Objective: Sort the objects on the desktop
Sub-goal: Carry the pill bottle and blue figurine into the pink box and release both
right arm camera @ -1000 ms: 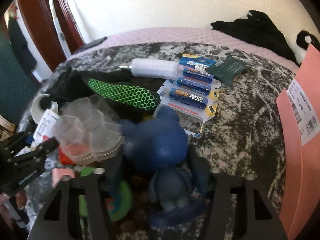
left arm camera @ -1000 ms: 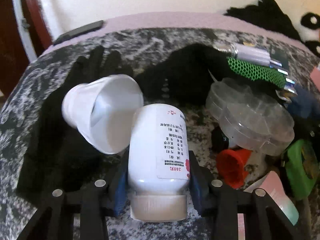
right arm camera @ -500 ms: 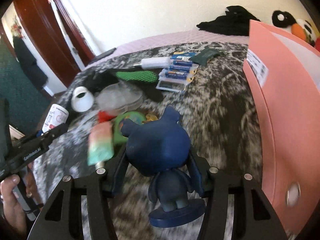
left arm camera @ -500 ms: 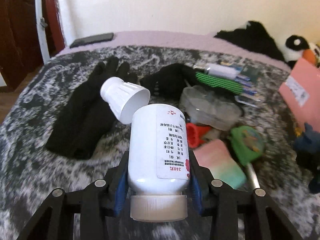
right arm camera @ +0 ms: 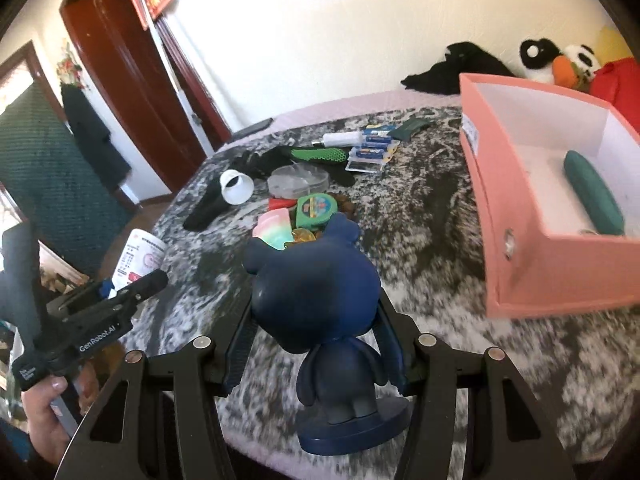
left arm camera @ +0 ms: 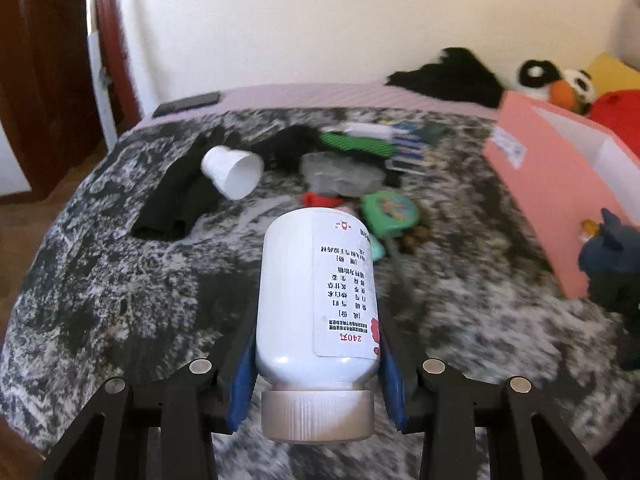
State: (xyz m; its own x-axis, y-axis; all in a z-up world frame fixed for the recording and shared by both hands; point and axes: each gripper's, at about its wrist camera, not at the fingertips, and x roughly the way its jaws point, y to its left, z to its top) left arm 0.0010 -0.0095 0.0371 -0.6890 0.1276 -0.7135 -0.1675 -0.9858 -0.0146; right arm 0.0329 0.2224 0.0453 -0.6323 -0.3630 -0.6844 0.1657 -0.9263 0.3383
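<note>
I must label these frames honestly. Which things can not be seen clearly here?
- Pink box interior: left wrist view, hidden by its own front wall.
- White bottle cap end: partly hidden behind the left gripper in the right wrist view.
- Blue figurine face: turned away, right wrist view.
- Battery pack print: too small.

Bed under black-and-white mottled throw; pink sheet showing along far edge; dark phone there. On throw: black gloves with white cup tipped on them; clear round box; green tape measure; battery packs; open pink box at right, upright.
</note>
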